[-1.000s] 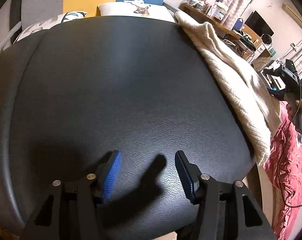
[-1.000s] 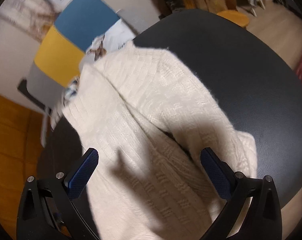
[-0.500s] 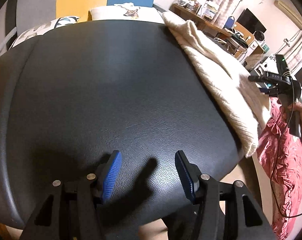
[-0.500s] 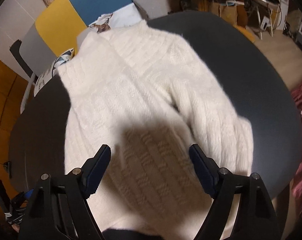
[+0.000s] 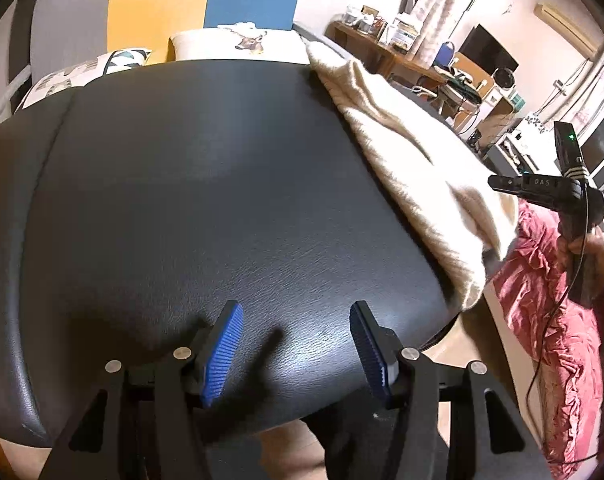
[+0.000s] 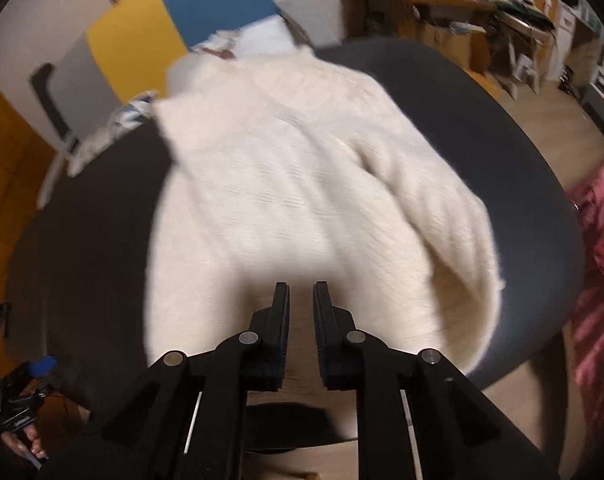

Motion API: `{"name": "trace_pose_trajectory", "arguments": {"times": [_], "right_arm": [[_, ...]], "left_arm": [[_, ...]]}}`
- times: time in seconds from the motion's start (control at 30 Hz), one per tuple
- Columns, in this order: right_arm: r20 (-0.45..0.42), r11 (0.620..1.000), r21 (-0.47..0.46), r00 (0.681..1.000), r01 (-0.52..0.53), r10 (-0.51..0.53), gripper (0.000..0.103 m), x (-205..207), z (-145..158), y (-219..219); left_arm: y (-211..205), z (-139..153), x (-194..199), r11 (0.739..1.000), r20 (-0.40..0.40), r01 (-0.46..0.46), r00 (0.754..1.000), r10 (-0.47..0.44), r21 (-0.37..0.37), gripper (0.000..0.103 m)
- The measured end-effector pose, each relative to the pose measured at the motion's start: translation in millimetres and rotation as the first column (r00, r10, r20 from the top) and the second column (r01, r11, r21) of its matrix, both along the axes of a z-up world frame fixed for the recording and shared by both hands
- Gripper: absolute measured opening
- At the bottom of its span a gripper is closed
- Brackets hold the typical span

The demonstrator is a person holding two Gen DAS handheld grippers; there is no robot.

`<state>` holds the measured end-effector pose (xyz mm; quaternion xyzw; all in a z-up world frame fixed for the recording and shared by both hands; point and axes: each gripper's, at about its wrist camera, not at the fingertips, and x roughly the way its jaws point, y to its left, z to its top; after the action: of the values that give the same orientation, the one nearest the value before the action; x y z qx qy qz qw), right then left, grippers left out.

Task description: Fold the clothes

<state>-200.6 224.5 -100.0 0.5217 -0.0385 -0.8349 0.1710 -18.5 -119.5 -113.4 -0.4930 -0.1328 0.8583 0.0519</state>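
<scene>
right tool (image 6: 302, 300) has nearly closed above sweater (image 6: 294, 184).

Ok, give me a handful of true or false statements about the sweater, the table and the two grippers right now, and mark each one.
1. The cream sweater lies on the dark round table. True.
2. The left gripper has its fingers clamped on the sweater. False: its blue-padded fingers stand apart over bare table, with nothing between them.
3. The right gripper has its fingers close together at the near hem of the sweater. True, though motion blur hides whether cloth is pinched.
4. The sweater is bright red. False: it is cream; the red cloth lies beside the table.
5. In the left wrist view the sweater sits toward the table's right side. True.
</scene>
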Motion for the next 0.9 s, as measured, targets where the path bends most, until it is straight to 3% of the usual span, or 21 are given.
{"name": "trace_pose_trajectory", "arguments": {"times": [0.2, 0.3, 0.33, 0.37, 0.4, 0.43, 0.47, 0.63, 0.73, 0.77, 0.8, 0.87, 0.9], "right_arm": [[-0.038, 0.988, -0.146, 0.998, -0.056, 0.051, 0.005, 21.7, 14.6, -35.1], [-0.029, 0.979, -0.201, 0.999, -0.032, 0.026, 0.007, 21.5, 18.4, -33.1], [-0.018, 0.977, -0.215, 1.000, -0.008, 0.004, 0.009, 17.6, 18.3, -26.4], [-0.007, 0.974, -0.228, 1.000, 0.017, -0.019, 0.019, 13.6, 18.2, -19.6], [0.018, 0.977, -0.209, 0.999, 0.041, -0.038, 0.037, 5.1, 14.9, -8.2], [0.032, 0.983, -0.173, 0.998, 0.068, -0.063, 0.047, -2.6, 10.8, 4.6], [0.039, 0.986, -0.136, 0.995, 0.095, -0.090, 0.062, -9.5, 6.8, 17.2], [0.123, 0.990, -0.083, 0.987, 0.113, -0.102, 0.064, -27.5, -20.2, 53.6], [0.144, 0.997, 0.007, 0.986, 0.078, -0.078, 0.064, -28.6, -33.0, 51.7], [0.125, 0.998, 0.014, 0.990, 0.058, -0.059, 0.063, -24.4, -30.6, 49.3], [0.105, 0.999, 0.021, 0.994, 0.038, -0.040, 0.041, -20.2, -28.2, 46.9], [0.067, 0.999, 0.035, 0.998, -0.001, -0.001, 0.011, -11.7, -23.3, 42.2], [0.047, 0.999, 0.043, 0.999, -0.020, 0.018, 0.011, -7.5, -20.9, 39.8]], "left_arm": [[2.7, 28.1, -11.3, 0.998, -0.047, 0.017, 0.999, -0.015, 0.052, 0.056], [7.2, 40.5, -12.8, 1.000, -0.090, 0.028, 0.996, -0.027, 0.009, 0.056], [10.0, 43.5, -12.8, 0.999, -0.105, 0.034, 0.994, -0.036, -0.019, 0.056], [14.7, 44.8, -14.8, 0.998, -0.114, 0.048, 0.992, -0.054, -0.050, 0.056], [19.8, 45.8, -17.3, 0.995, -0.122, 0.064, 0.990, -0.074, -0.082, 0.056], [25.0, 46.7, -19.8, 0.990, -0.129, 0.080, 0.987, -0.094, -0.114, 0.056], [30.5, 46.3, -26.1, 0.990, -0.126, 0.093, 0.986, -0.107, -0.110, 0.056], [58.2, 42.3, -62.1, 0.987, -0.095, 0.155, 0.983, -0.159, -0.046, 0.056], [76.4, 39.8, -77.9, 0.982, -0.080, 0.183, 0.979, -0.185, -0.039, 0.056], [82.3, 39.0, -82.0, 0.980, -0.076, 0.192, 0.978, -0.195, -0.045, 0.056], [86.5, 38.8, -84.1, 0.978, -0.074, 0.201, 0.976, -0.205, -0.060, 0.056], [90.3, 39.3, -84.9, 0.973, -0.078, 0.212, 0.973, -0.219, -0.088, 0.056], [90.0, 38.9, -85.0, 0.973, -0.075, 0.210, 0.973, -0.217, -0.092, 0.056]]}}
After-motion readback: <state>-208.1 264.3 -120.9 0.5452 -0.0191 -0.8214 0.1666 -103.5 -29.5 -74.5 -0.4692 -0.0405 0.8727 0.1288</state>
